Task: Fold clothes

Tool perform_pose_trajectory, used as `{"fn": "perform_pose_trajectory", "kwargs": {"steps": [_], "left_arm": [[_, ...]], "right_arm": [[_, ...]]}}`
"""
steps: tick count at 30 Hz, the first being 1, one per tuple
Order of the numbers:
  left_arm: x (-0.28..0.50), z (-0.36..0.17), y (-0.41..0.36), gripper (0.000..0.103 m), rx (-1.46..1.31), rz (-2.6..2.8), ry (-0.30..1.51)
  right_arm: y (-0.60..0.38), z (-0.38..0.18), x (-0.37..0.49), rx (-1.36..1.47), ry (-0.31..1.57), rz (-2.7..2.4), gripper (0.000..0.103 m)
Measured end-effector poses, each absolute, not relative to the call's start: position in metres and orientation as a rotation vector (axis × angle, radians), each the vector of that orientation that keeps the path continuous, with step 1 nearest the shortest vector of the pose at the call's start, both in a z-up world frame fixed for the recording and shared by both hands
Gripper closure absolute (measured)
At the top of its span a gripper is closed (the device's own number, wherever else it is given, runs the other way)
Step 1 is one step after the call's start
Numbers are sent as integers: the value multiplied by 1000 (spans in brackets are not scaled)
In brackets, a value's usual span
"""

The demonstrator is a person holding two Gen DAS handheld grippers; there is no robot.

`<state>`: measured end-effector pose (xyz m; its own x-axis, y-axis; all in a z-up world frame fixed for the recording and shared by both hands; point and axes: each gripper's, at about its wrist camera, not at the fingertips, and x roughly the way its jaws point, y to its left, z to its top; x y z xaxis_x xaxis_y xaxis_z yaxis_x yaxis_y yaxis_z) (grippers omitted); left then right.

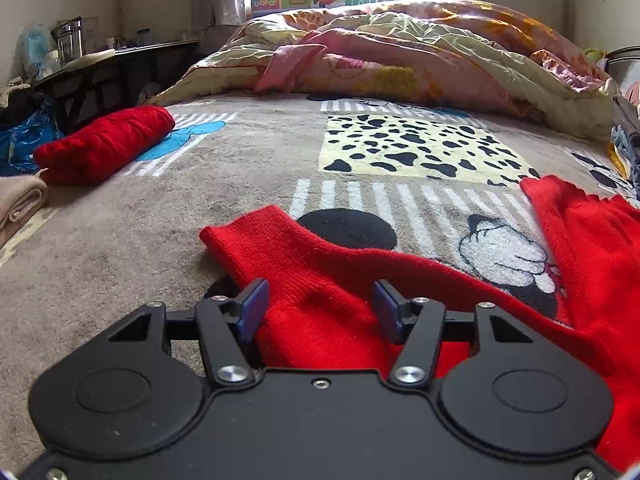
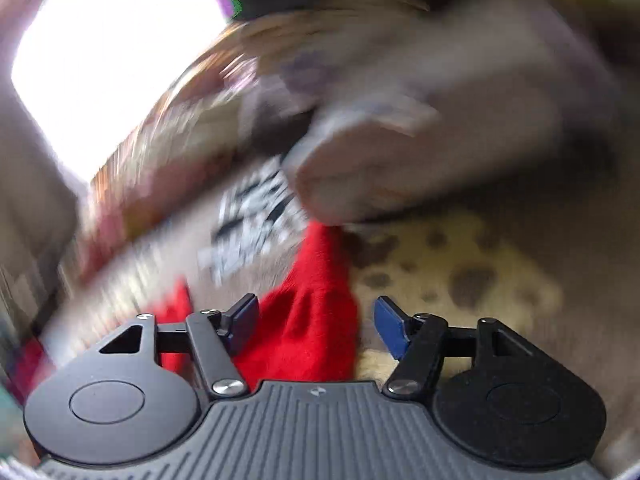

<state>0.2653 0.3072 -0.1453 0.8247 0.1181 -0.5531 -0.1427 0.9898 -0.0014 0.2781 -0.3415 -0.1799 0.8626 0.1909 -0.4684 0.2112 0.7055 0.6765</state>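
One rolled red knitted garment [image 1: 106, 144] lies finished far ahead-left of the left tool [image 1: 320, 306], while the unfolded red knitted sweater [image 1: 320, 280] sprawls on the bed between its parted jaws and the right tool's [image 2: 316, 320], both gripping nothing.

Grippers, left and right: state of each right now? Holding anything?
Left gripper: open, red sweater sleeve lies between the pads, not pinched.
Right gripper: open, over red fabric; nothing gripped, view blurred.

A fuzzy red knit sweater [image 1: 328, 312] lies on a plush, matt printed blanket [image 1: 248, 176]; the left gripper [image 1: 320, 308] is matt black plastic.
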Motion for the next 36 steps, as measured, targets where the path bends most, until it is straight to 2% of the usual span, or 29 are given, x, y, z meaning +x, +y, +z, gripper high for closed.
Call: {"fn": "perform_pose_trajectory", "kwargs": {"steps": [2, 5, 7, 8, 9, 17, 19, 20, 21, 24, 28, 32, 34, 35, 36], "left_arm": [[266, -145, 307, 46, -41, 140, 588], [270, -146, 304, 45, -23, 145, 595], [272, -146, 302, 44, -9, 150, 598], [272, -146, 302, 44, -5, 151, 600], [273, -147, 301, 44, -4, 152, 600], [271, -146, 306, 43, -30, 137, 598], [271, -146, 306, 43, -27, 137, 597], [270, -146, 306, 44, -26, 138, 597], [270, -146, 306, 43, -27, 138, 597], [268, -145, 306, 43, -26, 141, 596], [267, -141, 301, 43, 3, 158, 594], [251, -116, 277, 43, 114, 159, 514], [239, -97, 258, 43, 162, 118, 445], [232, -86, 246, 43, 181, 77, 409], [223, -75, 229, 43, 191, 4, 372]], "right_arm": [[-353, -195, 279, 906, 521, -15, 52], [-344, -193, 298, 841, 554, 42, 51], [-338, -194, 313, 834, 574, 64, 59], [-335, -196, 319, 839, 592, 66, 81], [-334, -199, 323, 841, 609, 54, 94], [-304, -143, 267, 397, 589, -142, 93], [-309, -143, 259, 342, 583, -170, 87], [-316, -145, 258, 356, 581, -168, 76], [-326, -149, 257, 401, 569, -168, 69], [-362, -168, 249, 632, 511, -159, 61], [-383, -193, 244, 818, 515, -127, 59], [-404, -212, 250, 1001, 459, -41, 60], [-413, -219, 255, 1070, 444, -9, 70], [-413, -219, 262, 1056, 459, 11, 84], [-413, -219, 269, 1042, 474, 32, 90]]}}
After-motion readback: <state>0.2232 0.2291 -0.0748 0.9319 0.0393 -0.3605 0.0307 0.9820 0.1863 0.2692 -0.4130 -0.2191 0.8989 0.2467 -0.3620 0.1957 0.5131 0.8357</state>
